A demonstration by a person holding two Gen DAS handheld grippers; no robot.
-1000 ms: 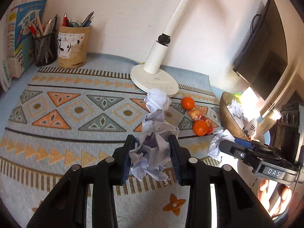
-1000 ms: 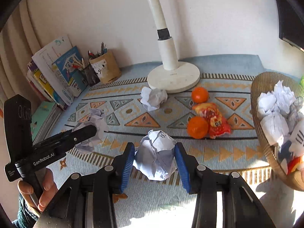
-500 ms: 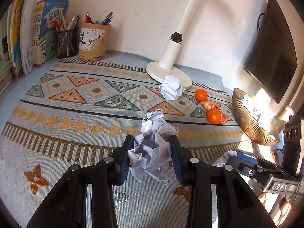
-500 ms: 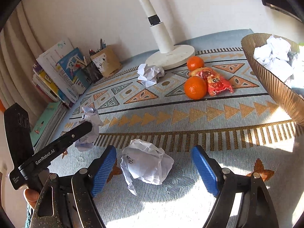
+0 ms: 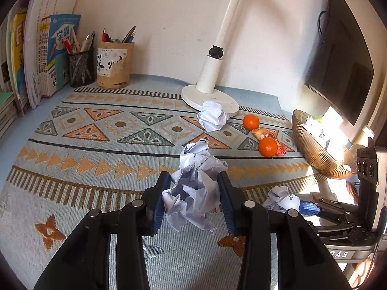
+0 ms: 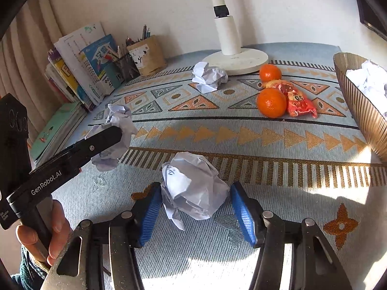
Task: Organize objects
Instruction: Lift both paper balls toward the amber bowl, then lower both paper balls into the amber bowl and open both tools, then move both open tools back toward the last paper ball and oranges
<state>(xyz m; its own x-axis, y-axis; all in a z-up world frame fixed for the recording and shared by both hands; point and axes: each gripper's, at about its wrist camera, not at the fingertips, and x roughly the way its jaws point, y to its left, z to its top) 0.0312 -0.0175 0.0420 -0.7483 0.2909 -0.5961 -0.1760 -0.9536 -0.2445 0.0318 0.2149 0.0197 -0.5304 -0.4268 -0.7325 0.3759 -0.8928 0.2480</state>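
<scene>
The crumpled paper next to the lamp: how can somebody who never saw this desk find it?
Find the white lamp base at the back. The crumpled paper lies on the mat touching its front edge. No gripper is near it, unlike the other two balls.

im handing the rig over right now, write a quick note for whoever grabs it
Left gripper: shut on a paper ball, held above the mat.
Right gripper: open, around a second paper ball lying on the mat, not gripped.
Third paper ball sits by the lamp base; two oranges and a snack wrapper lie nearby.
Done: the bowl on the right already holds crumpled paper.
Left: probably bin the three balls, then tidy the rest.
</scene>
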